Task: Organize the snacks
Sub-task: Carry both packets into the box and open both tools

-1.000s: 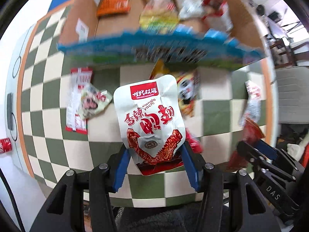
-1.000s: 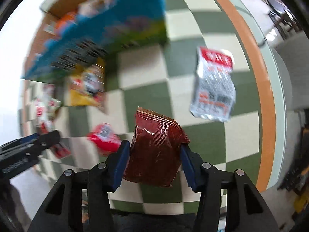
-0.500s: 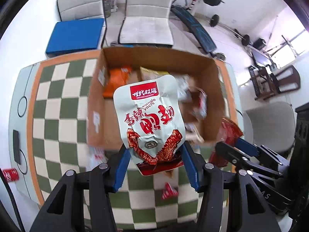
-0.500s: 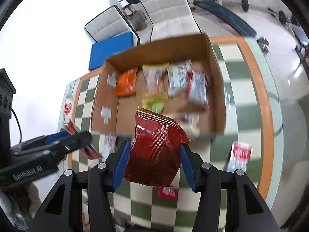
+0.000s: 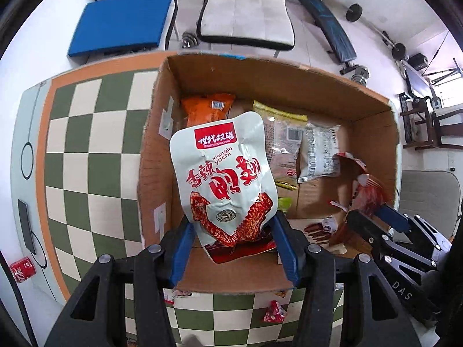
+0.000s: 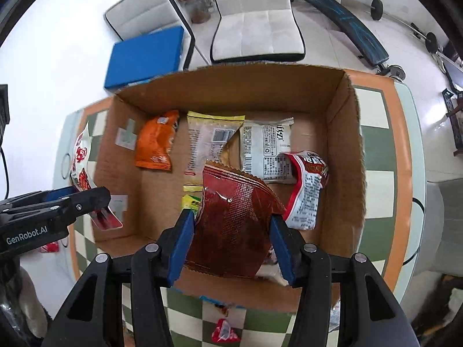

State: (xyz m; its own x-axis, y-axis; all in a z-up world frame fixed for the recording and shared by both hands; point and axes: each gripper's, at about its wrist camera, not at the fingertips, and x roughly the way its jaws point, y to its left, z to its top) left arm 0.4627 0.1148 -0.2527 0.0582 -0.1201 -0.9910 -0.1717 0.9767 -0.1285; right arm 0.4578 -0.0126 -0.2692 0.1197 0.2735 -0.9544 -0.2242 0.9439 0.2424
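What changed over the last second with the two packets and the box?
Both grippers rose from low over the checkered table and moved over the cardboard box. The left gripper still clamps the white packet, and the right gripper the dark red packet. Nothing was released; the snacks in the box lie as before.

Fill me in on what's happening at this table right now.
A person with a gripper in each hand is sorting snacks into a cardboard box. The left gripper is shut on a white duck-wing packet, the right gripper on a dark red packet; both hang over the open box. An orange packet and several others already lie inside. A small red snack sits on the checkered table.
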